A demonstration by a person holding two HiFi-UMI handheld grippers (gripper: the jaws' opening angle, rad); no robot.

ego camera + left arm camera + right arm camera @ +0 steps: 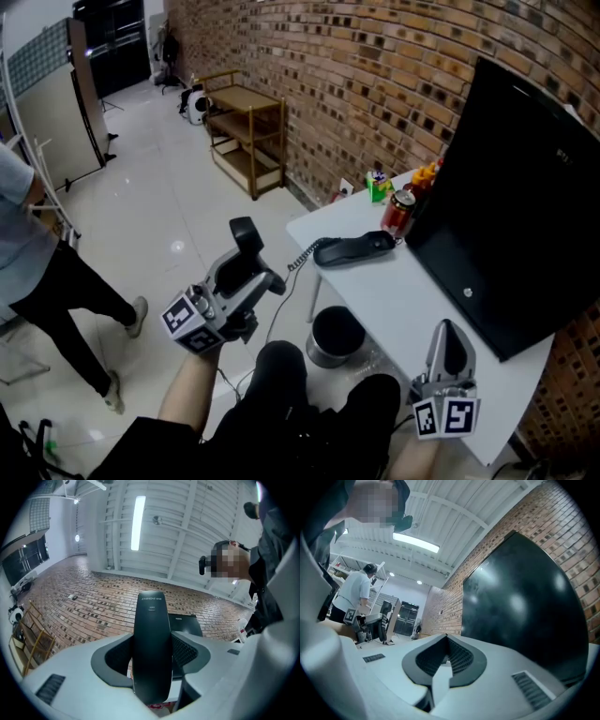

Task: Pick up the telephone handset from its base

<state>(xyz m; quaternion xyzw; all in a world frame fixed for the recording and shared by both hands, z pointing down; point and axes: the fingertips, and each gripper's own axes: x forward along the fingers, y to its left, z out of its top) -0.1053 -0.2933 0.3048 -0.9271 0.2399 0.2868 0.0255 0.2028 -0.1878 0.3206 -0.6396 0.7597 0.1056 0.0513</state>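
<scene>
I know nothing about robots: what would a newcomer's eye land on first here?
Most striking is the black telephone handset clamped in the left tool, held up clear of its base on the white table. Behind that stands a big black screen against the brick wall, with a red can beside it. The right tool sits shut and empty over the table's near edge.

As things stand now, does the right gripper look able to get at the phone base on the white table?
Probably yes. The right gripper is shut and empty, and only bare table lies between it and the phone base. The black monitor stands off to one side, not across that path.
</scene>
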